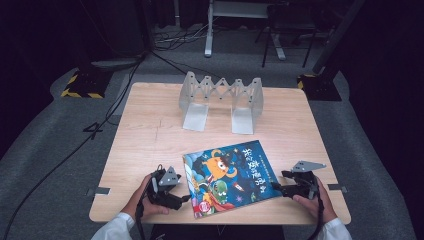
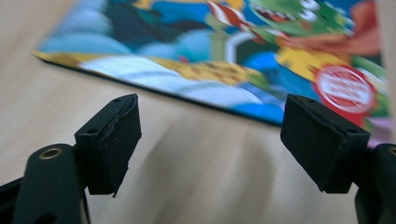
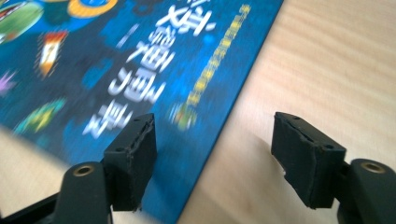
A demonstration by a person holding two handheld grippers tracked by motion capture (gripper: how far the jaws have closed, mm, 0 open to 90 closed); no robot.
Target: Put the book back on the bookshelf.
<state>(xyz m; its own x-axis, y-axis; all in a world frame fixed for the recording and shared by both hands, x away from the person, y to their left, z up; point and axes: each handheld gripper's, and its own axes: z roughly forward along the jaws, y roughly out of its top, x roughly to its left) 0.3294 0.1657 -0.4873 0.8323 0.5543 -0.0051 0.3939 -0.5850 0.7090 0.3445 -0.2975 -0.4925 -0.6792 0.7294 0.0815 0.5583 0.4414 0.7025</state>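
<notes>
A picture book (image 1: 230,175) with a blue cartoon cover lies flat on the wooden table (image 1: 150,140) near its front edge. My left gripper (image 1: 185,198) rests just left of the book's near left corner. Its jaws stand open over bare wood (image 2: 212,121), and the book's edge (image 2: 187,88) lies a little beyond them. My right gripper (image 1: 278,183) is at the book's right corner, open. In the right gripper view (image 3: 212,126) one jaw hangs over the cover (image 3: 140,70), the other over the table, with the book's edge running between them.
A grey folding book rack (image 1: 221,102) stands upright at the back of the table. Bare wood lies between it and the book. Cables (image 1: 75,145) trail over the grey floor at left. Black-and-yellow stand bases (image 1: 82,85) sit beyond the table.
</notes>
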